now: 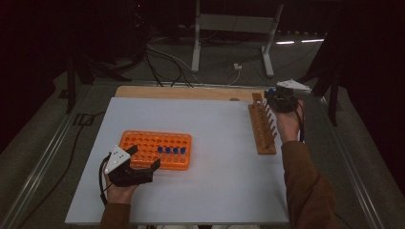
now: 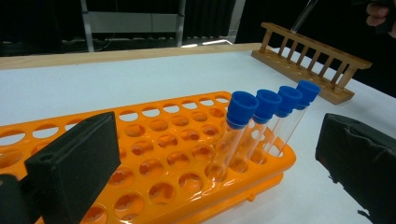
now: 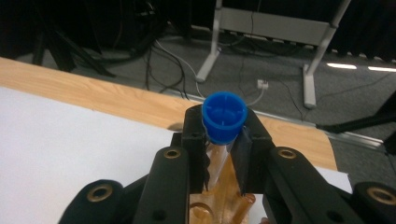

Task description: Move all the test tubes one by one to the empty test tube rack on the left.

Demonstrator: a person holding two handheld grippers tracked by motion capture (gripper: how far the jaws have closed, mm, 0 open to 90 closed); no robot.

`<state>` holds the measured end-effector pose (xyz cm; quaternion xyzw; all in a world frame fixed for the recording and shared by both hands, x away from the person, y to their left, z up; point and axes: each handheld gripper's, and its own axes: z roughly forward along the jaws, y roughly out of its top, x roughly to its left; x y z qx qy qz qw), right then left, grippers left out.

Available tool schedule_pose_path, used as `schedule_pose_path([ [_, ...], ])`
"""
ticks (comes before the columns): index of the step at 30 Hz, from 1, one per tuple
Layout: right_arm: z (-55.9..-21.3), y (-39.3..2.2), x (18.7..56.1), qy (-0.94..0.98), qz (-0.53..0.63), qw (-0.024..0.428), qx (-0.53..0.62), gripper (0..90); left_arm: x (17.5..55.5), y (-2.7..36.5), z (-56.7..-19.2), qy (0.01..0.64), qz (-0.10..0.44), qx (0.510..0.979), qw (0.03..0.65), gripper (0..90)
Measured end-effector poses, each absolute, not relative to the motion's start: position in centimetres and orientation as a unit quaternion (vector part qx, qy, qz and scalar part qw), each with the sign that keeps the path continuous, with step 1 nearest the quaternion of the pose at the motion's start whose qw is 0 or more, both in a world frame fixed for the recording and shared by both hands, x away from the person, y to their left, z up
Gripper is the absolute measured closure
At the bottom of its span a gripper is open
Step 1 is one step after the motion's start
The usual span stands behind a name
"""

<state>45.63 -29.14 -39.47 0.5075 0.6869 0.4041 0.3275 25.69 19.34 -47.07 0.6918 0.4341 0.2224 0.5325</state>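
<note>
Right gripper: jaws pinched on a blue-capped test tube, gripped just below the cap, tube roughly upright. Directly beneath the gripper lies the far end of the wooden rack; the tube's lower end hangs over the rack's holes, and whether it has fully cleared them cannot be told from the right gripper view.

Left gripper: jaws spread, holding nothing, parked on the counter with the orange rack between and just ahead of its jaws. Four capped tubes stand in a row at that rack's end, ahead and to the right of the left gripper.

Assessment: the step in hand appears to be carrying a tube between the wooden rack and the orange one.

Recommendations:
- Keep the tube vertical until its tip is free of the wooden rack; sideways pull risks snapping glass or tipping the rack.
- Keep the squeeze steady; glass is slippery.
- Aim for the empty hole beside the row of four.
- Steady the orange rack with the left gripper.
</note>
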Motion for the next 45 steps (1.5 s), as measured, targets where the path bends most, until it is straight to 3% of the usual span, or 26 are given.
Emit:
schedule_pose_path([
  [45, -39.6, -25.3, 39.1, 0.734, 0.469, 0.25, 0.423, 77.0, 25.9, 18.2, -47.1, 0.421, 0.232, 0.708, 0.517, 1.4],
])
